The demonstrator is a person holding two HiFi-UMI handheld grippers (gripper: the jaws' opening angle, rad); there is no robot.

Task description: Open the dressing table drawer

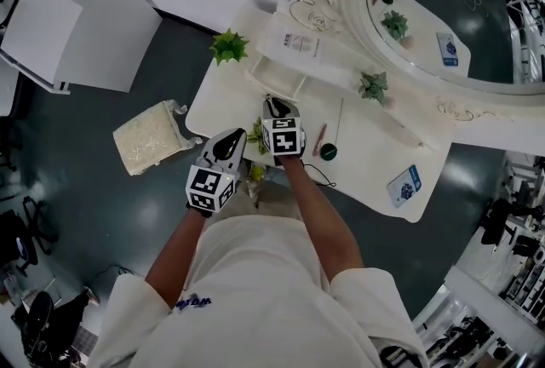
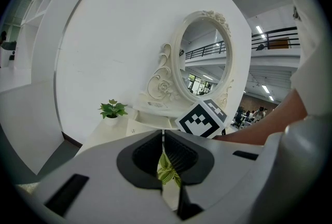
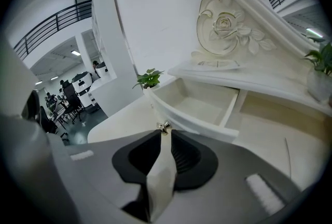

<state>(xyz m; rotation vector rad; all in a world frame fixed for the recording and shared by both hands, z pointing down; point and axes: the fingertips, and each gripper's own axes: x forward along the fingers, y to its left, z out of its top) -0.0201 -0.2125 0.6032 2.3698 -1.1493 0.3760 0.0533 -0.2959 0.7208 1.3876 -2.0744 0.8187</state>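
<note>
Drawer looks fully drawn out, its knob gripped by one tool.
Nearest, the left tool (image 2: 162, 137) is clenched on nothing. The right tool (image 3: 163, 136) pinches the small metal knob (image 3: 164, 126) of the shallow white drawer (image 3: 193, 123), which juts over the white worktop (image 1: 228, 95). Likely next: loosen and withdraw.

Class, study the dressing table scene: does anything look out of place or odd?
One small drawer juts out, open and empty, and a white bag lies on the floor beside the table.
</note>
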